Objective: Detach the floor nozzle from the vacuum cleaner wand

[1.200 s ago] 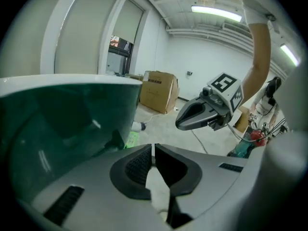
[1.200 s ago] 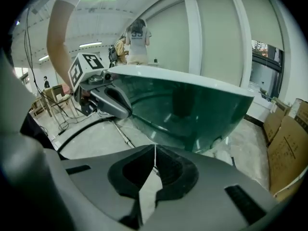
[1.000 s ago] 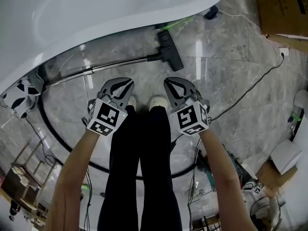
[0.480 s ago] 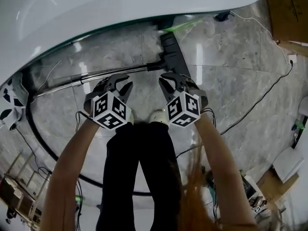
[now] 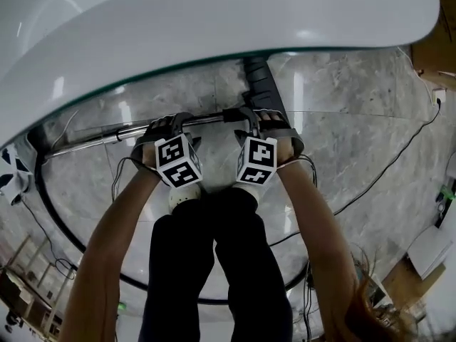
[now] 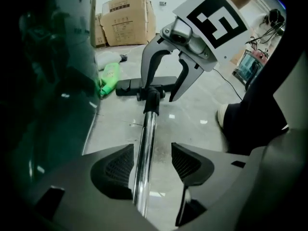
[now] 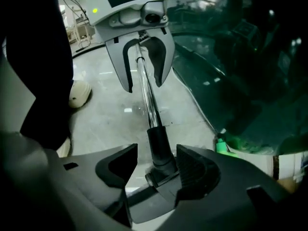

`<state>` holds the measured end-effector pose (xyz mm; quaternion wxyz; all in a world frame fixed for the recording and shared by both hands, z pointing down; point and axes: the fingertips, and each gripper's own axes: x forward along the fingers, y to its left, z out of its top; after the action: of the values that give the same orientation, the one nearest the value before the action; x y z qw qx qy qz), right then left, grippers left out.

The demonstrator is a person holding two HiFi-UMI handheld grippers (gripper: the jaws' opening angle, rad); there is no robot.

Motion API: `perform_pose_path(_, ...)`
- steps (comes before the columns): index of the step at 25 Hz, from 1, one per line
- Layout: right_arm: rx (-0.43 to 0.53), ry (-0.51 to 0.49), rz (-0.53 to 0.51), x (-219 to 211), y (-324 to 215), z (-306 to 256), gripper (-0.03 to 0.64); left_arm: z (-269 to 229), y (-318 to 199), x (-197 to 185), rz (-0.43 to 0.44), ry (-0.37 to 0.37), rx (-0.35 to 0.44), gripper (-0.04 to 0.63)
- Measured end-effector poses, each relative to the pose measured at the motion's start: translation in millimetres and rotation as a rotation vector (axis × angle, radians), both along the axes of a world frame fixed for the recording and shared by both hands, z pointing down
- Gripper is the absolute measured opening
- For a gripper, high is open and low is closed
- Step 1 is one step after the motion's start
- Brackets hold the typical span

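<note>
The vacuum wand [image 5: 114,132] lies on the floor [image 5: 342,134] beside a white tub [image 5: 214,20], its floor nozzle [image 5: 261,84] still attached; the left tool [image 6: 151,163], jaws just opened wide, straddles the wand without gripping; the right tool [image 7: 155,170], likewise just opened, straddles the black joint [image 7: 159,143] at the nozzle end.

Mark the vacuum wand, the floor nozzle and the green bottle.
vacuum wand [image 6: 146,148]: left gripper view, middle of the chrome tube.
floor nozzle [image 5: 265,87]: head view, top of the black head.
green bottle [image 6: 109,78]: left gripper view, its body, lying on the floor.
</note>
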<state>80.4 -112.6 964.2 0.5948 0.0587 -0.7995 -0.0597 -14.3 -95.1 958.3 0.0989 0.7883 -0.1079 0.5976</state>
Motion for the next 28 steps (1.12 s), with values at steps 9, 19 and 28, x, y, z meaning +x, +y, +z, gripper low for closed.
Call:
perform_pose_path(9, 0.116, 0.232, -0.213, 6, -15, 42, 0.230, 46, -11, 3, 0.123, -0.187, 0.056, 0.209)
perform_pose_path(19, 0.142, 0.219, -0.255, 5, -14, 27, 0.187, 31, -11, 1, 0.112, -0.183, 0.043, 0.146)
perform_pose_path(28, 0.120, 0.156, -0.204, 15, -3, 22, 0.187, 27, 2, 8, 0.125, -0.181, -0.008, 0.143)
